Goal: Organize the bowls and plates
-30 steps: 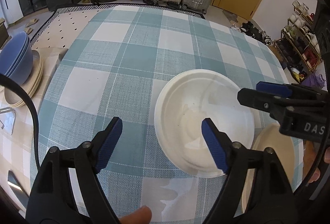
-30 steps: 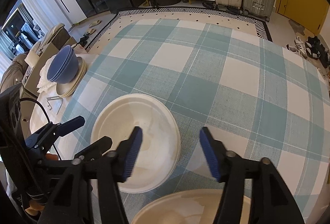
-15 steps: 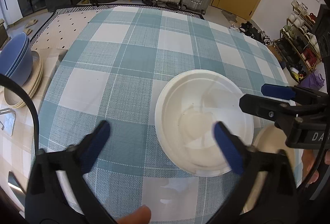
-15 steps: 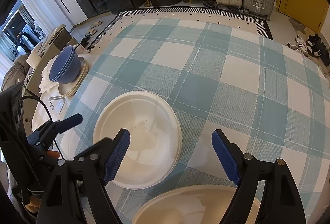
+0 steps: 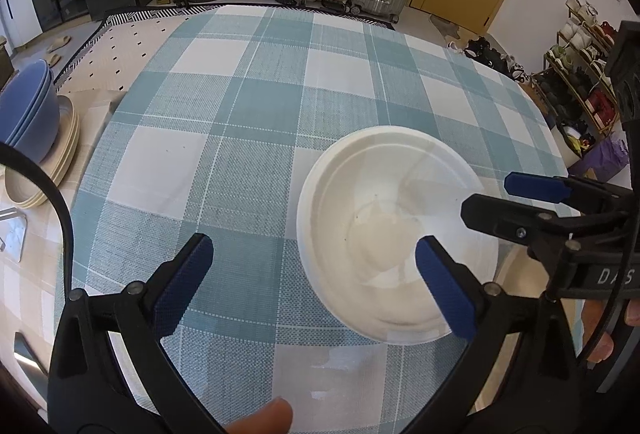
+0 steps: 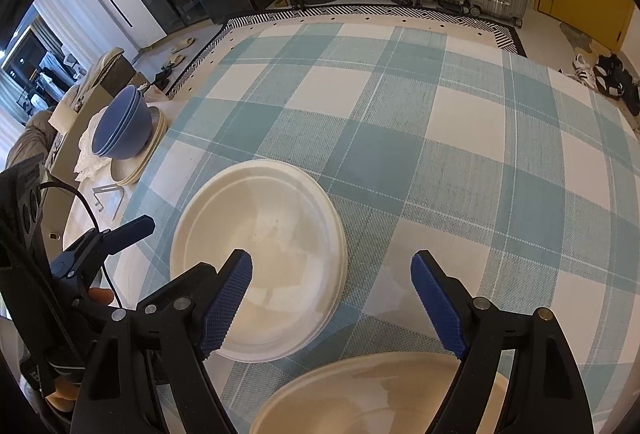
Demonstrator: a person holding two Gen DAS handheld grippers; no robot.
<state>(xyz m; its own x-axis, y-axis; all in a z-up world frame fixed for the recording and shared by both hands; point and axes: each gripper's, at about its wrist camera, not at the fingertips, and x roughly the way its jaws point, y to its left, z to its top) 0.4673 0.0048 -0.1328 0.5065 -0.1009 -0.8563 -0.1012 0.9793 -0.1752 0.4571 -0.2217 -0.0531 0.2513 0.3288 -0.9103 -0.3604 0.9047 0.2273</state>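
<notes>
Where cloth ends, blue bowls [image 6: 120, 128] nest on cream plates [image 6: 154, 144].

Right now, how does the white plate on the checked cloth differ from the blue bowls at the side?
The white plate is shallow and wide; the blue bowls are deep and rounded. The white plate lies alone, rim up, on the checked cloth; the blue bowls are nested upside down on a stack of beige plates beyond the cloth's edge. Neither is held.

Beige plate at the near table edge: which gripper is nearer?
Right. The right gripper hangs open directly above the beige plate; the left gripper is off to its side, by the white plate.
</notes>
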